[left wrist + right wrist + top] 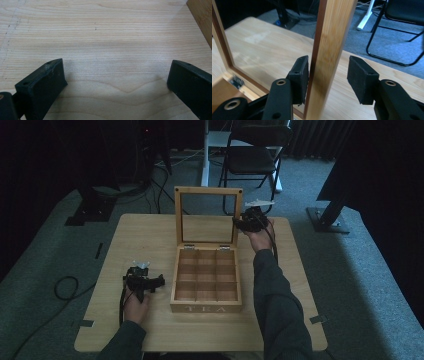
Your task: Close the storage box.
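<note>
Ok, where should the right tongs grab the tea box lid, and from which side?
Take the lid by its right upright rail, coming in from the right edge. The lid stands open and upright, so that thin flat rail fits between the right tongs, which already straddle it, one pad near its inner face, the other apart.

Both grippers' jaws apart

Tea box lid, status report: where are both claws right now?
Right claw astride the upright lid side rail, one pad touching, the other apart. Left claw open over bare table, beside the tea box. Nothing in the way.
</note>
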`<state>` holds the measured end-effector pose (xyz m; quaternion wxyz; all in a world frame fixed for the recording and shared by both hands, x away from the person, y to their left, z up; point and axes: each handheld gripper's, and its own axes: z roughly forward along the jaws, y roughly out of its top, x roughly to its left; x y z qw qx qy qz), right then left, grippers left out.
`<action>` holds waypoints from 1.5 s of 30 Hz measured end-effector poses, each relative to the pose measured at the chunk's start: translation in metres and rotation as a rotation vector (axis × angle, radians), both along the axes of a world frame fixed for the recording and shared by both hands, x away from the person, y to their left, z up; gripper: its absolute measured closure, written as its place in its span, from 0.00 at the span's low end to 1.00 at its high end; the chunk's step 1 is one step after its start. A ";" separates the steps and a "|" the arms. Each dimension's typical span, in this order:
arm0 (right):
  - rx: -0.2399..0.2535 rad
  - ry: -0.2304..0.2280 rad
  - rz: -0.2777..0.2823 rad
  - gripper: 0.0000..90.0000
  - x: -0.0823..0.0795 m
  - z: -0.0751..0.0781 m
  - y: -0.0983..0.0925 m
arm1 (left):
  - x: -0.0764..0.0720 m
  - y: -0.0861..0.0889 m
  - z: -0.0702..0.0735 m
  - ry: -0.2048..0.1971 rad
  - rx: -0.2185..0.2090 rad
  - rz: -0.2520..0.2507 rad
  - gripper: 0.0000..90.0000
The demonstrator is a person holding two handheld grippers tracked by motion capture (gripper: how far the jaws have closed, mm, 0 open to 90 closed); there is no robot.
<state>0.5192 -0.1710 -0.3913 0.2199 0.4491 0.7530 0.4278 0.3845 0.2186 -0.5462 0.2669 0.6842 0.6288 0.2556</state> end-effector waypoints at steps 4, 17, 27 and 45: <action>0.012 -0.031 0.013 0.58 0.002 0.006 0.006 | 0.000 0.000 0.000 0.000 0.000 0.000 0.02; 0.074 -0.043 0.017 0.64 0.014 0.021 0.003 | 0.000 -0.001 0.000 -0.001 0.000 0.007 0.02; 0.097 -0.069 0.045 0.70 -0.004 0.026 -0.004 | 0.000 -0.001 0.000 0.000 -0.001 0.008 0.02; 0.047 -0.131 0.078 0.68 -0.063 0.034 -0.006 | 0.000 -0.001 0.000 0.000 -0.001 0.008 0.02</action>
